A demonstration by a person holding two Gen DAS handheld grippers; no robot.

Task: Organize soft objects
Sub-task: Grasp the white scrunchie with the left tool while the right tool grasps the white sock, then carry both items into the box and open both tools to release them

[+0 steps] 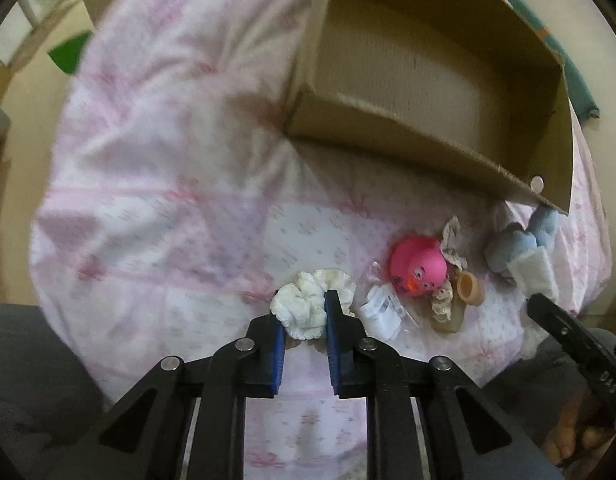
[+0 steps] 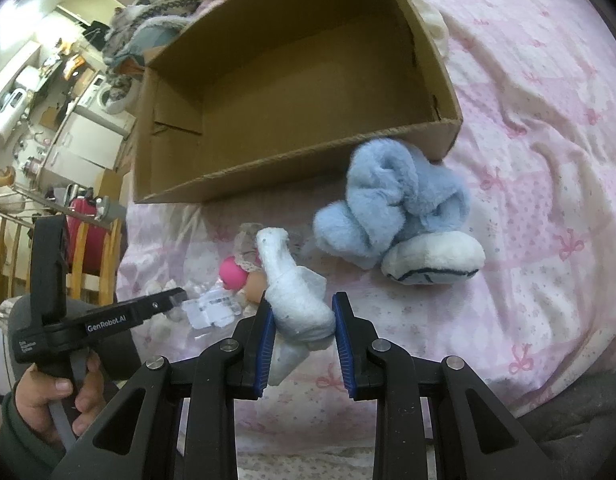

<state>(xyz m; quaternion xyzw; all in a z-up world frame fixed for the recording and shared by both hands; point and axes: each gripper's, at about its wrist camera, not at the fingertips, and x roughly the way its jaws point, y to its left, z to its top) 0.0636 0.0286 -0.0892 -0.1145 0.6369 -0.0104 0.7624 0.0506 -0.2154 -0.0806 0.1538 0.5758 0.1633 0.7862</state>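
My left gripper [image 1: 304, 304] is shut on a white frilly scrunchie [image 1: 308, 300] and holds it above the pink bedspread [image 1: 156, 208]. My right gripper [image 2: 304, 312] is shut on a white fleecy sock [image 2: 296, 296], also seen from the left wrist view [image 1: 533, 272]. An empty cardboard box [image 1: 407, 136] stands on the bed behind [image 2: 268, 176]. A pink rubber duck [image 1: 417, 266] lies on a lace-trimmed doll [image 1: 447, 300]. A blue and white plush toy [image 2: 399, 208] lies against the box's front corner.
A small clear packet with a label [image 1: 381, 310] lies beside the duck. A knitted blanket [image 2: 168, 4] is heaped behind the box. Chairs and kitchen clutter [image 2: 68, 120] stand past the bed's left edge. A teal cushion [image 1: 563, 52] lies behind the box.
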